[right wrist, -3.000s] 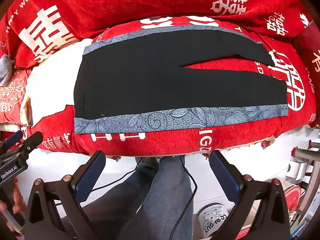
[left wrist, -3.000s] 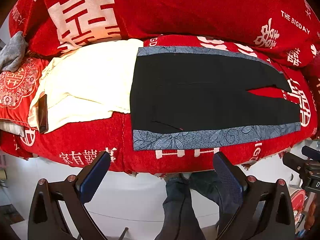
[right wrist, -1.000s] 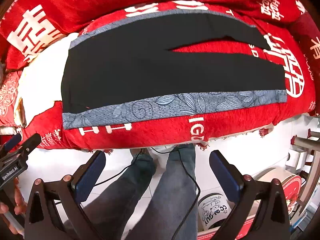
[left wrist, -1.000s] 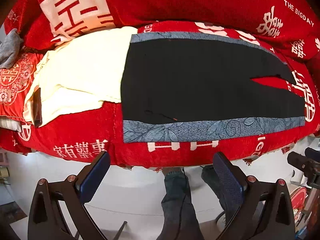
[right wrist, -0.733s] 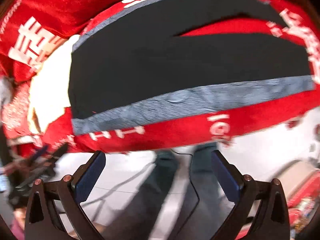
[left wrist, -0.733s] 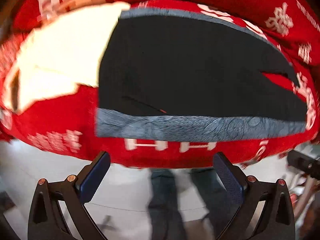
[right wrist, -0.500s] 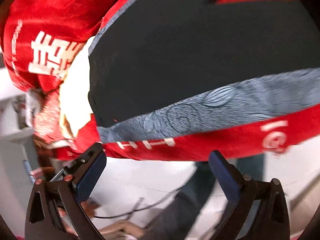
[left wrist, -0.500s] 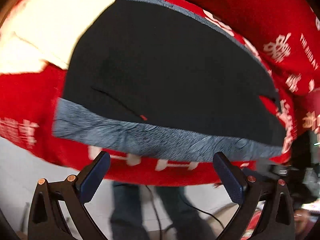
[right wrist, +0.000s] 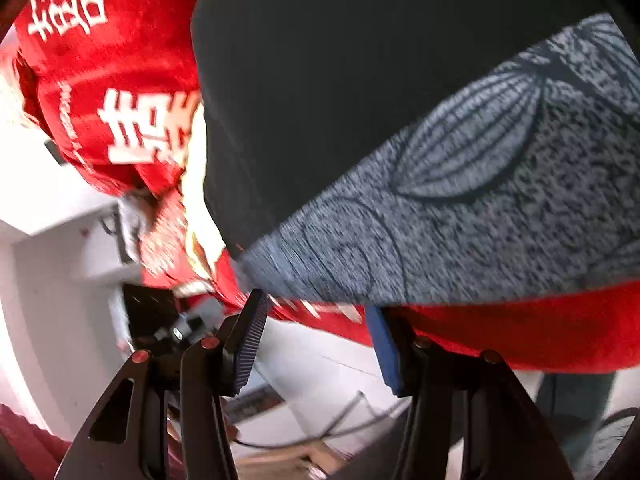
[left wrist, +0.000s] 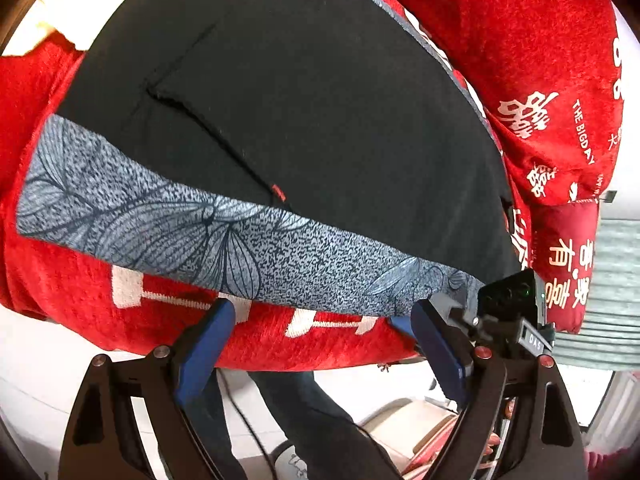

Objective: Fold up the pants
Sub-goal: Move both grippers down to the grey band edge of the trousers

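Note:
Black pants (left wrist: 288, 100) with a grey leaf-patterned side stripe (left wrist: 192, 228) lie flat on a red bed cover (left wrist: 100, 312). My left gripper (left wrist: 320, 348) is open, its blue pads just below the stripe's near edge at the bed's front. My right gripper (right wrist: 316, 332) is open and narrower, close under the stripe's corner (right wrist: 440, 240) on the pants (right wrist: 340, 80). Neither holds cloth. The other gripper (left wrist: 508, 312) shows at the right of the left wrist view.
A red cover with white characters (left wrist: 552, 80) rises behind the pants. A cream cloth (right wrist: 196, 184) lies beside the pants. The person's legs (left wrist: 320, 420) stand at the bed's front on a white floor.
Both grippers have moved in close to the near grey-striped edge of the pants. The right gripper's jaws have narrowed. The pants have not moved.

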Available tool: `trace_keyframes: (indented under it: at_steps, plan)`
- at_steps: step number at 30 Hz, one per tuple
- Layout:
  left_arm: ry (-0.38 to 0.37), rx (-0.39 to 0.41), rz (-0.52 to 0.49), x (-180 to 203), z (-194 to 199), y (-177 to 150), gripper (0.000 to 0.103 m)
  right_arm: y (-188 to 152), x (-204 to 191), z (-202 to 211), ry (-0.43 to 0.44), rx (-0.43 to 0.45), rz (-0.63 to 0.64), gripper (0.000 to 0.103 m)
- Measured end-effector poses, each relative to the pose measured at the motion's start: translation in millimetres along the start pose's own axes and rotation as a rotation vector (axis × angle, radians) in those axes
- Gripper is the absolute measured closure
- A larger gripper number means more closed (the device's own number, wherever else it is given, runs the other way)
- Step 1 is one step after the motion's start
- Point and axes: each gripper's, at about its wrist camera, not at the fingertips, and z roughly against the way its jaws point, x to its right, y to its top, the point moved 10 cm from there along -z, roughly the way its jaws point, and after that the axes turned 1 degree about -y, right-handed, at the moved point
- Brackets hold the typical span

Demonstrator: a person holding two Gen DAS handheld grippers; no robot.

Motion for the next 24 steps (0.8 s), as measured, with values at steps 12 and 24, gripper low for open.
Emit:
trace_keyframes:
  at_steps: [12,24]
  plan:
    - [-0.252,0.123,0.176,21,-2,33,0.012,16,-99,31,0.299,0.042,0.020,0.047]
    - [-0.099,0.074,0.143,-6,3,48,0.024,9,8,62,0.030,0.120,-0.131,0.046]
